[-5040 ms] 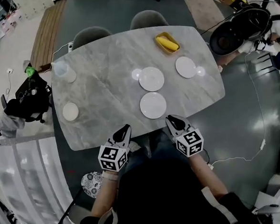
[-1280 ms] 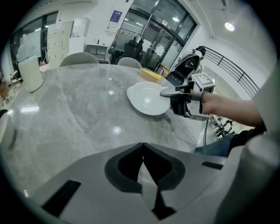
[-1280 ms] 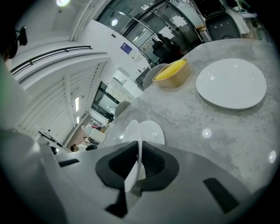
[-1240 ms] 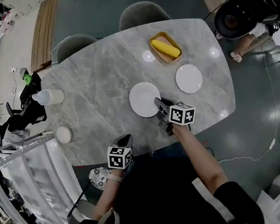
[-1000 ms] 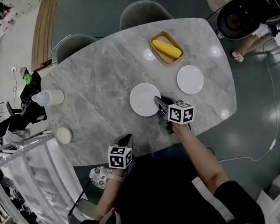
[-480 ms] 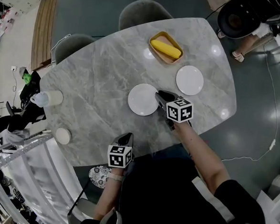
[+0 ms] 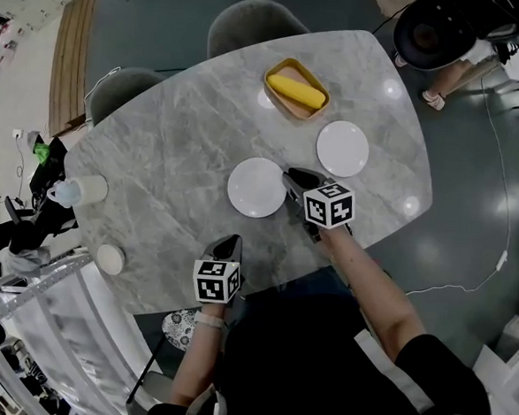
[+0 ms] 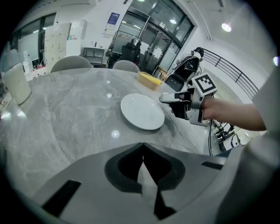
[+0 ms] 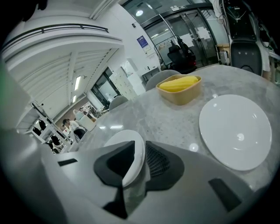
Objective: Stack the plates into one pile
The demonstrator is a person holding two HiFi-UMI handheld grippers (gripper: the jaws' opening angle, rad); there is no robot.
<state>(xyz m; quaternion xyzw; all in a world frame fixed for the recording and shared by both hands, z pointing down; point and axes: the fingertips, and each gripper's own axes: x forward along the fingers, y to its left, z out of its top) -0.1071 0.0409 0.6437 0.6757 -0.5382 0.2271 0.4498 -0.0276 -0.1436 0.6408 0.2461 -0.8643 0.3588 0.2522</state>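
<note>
Currently at the right gripper [image 9: 139, 148]: the jaws are narrow but parted and have just been opening. The rim of a round white ceramic plate [image 7: 255, 187] stands between them, and the pads do not seem to press on it.
Why parted: the round white ceramic plate lies flat near the middle of the grey marble tabletop [image 7: 175, 152]. The surface carries its weight, so no clamp is needed. I read this as the let-go at the end of a placement.
Why that approach: the right gripper slants down onto the plate's 3 o'clock edge, because the rim is the only purchase a flat plate gives.
Pile height: I cannot tell whether one plate or several lie there.
Second white plate [image 7: 342, 149]: it lies flat and alone at about 2 o'clock from the round white ceramic plate, apart from it. It is not on the pile, so the task looks unfinished.
Left gripper [image 8: 142, 151]: the jaws are together with nothing between them. It hovers over the tabletop's near edge at 6 o'clock from the pile, probably so it stays out of the working side.
Tan oblong dish [image 9: 180, 97]: it holds something yellow and sits at about 12 o'clock on the far side. It is no part of the pile.
Next need, as a judgement: back out towards 3 o'clock without dragging the rim. The second white plate lies on that same side.
</note>
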